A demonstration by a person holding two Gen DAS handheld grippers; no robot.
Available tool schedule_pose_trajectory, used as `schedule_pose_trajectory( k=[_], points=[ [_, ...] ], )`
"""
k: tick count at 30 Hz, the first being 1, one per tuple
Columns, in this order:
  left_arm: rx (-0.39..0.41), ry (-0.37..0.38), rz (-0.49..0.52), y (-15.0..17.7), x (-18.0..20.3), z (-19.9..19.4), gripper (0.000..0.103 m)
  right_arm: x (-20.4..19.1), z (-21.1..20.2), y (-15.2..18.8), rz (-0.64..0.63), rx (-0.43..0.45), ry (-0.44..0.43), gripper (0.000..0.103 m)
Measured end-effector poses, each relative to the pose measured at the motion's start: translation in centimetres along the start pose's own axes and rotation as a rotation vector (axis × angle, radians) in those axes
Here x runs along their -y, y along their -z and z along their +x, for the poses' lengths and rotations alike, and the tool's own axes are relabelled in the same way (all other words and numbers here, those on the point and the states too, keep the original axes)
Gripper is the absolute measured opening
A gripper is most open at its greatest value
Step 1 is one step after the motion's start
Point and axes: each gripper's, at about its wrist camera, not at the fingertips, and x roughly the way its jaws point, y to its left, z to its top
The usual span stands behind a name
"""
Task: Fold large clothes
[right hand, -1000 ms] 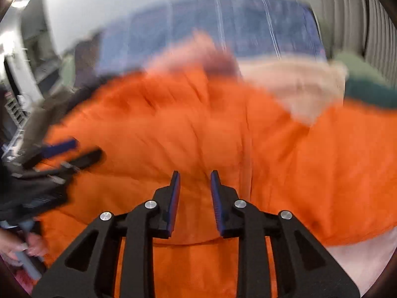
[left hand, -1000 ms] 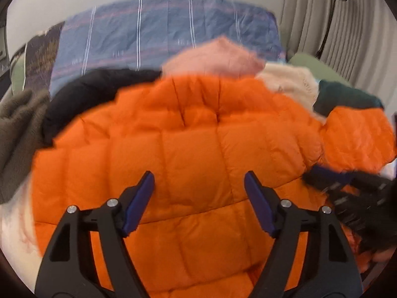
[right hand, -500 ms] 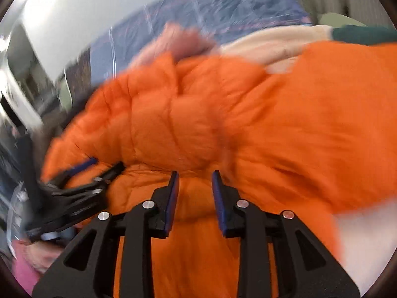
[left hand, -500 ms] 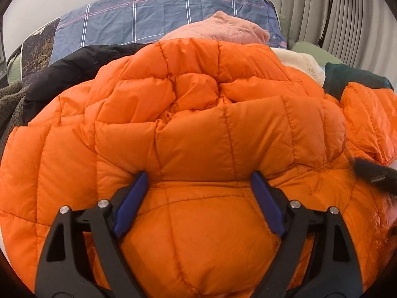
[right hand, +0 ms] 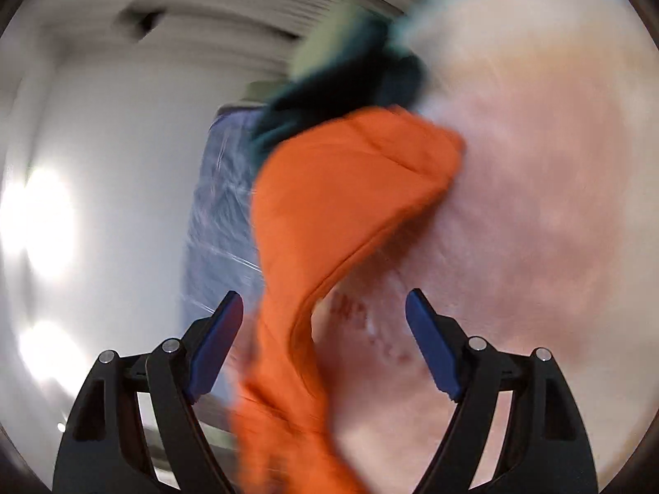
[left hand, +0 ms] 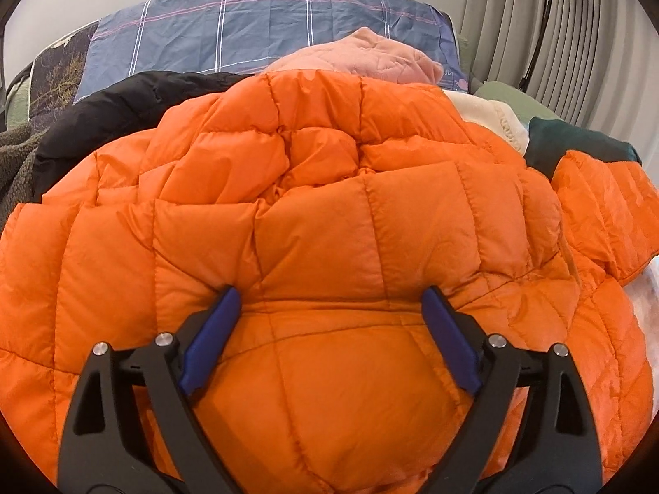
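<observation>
A bed (left hand: 648, 288) is covered by a heap of clothes, with a pale sheet left bare at its right edge. An orange puffer jacket (left hand: 329, 226) is spread across the front, and a black jacket (left hand: 123, 103), a pink garment (left hand: 370, 57), a cream fleece (left hand: 490, 119) and a dark green garment (left hand: 576, 140) are piled behind it, before a blue checked pillow (left hand: 247, 29).

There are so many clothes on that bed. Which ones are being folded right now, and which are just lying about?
In use:
- orange puffer jacket
- left hand-held gripper, open
- right hand-held gripper, open

Lying about:
- pink garment
- black jacket
- cream fleece
- dark green garment
- checked pillow
</observation>
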Motion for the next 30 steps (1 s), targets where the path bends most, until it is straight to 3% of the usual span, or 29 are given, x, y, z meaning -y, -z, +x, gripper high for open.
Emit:
schedule_pose_trajectory(
  k=[3, 5, 7, 9, 12, 14, 20, 23, 26, 28, 30],
  points=[
    [0.006, 0.022, -0.014, 0.1, -0.4, -0.3, 0.093, 1.2, 0.6, -1.5, 0.098, 0.1, -0.005, 0.073],
    [0.009, 0.034, -0.023, 0.1, -0.6, -0.4, 0.094, 0.7, 1.1, -2.0, 0.062, 0.144, 0.017, 0.044],
    [0.011, 0.047, -0.031, 0.0, -0.7, -0.4, 0.095, -0.4, 1.7, -2.4, 0.01, 0.157, 0.054, 0.021],
    [0.016, 0.067, -0.041, 0.0, -0.9, -0.5, 0.097, -3.0, 1.7, -1.5, -0.134, 0.155, 0.075, 0.012],
    [0.033, 0.097, -0.065, 0.0, -1.3, -0.8, 0.098, -9.5, 2.9, 3.3, -0.43, 0.082, 0.017, 0.009],
    [0.064, 0.128, -0.104, -0.1, -2.1, -1.6, 0.098, -13.5, 4.5, 8.8, -0.607, -0.001, -0.03, 0.009],
    [0.19, 0.221, -0.336, -0.9, -8.4, -6.5, 0.098, -18.7, 9.5, 26.5, -1.015, -0.286, -0.182, 0.009],
    [0.271, 0.274, -0.416, -1.3, -12.4, -9.7, 0.098, -17.9, 12.3, 36.0, -1.255, -0.452, -0.186, 0.009],
    [0.301, 0.373, -0.446, -1.4, -14.9, -11.6, 0.101, -14.0, 15.5, 43.2, -1.446, -0.625, -0.083, 0.009],
    [0.266, 0.441, -0.433, -1.3, -15.5, -11.4, 0.101, -11.7, 16.2, 45.8, -1.501, -0.683, -0.027, 0.01],
    [0.197, 0.477, -0.439, -1.1, -15.6, -9.9, 0.101, -10.1, 16.7, 46.6, -1.541, -0.715, 0.015, 0.021]
  ],
)
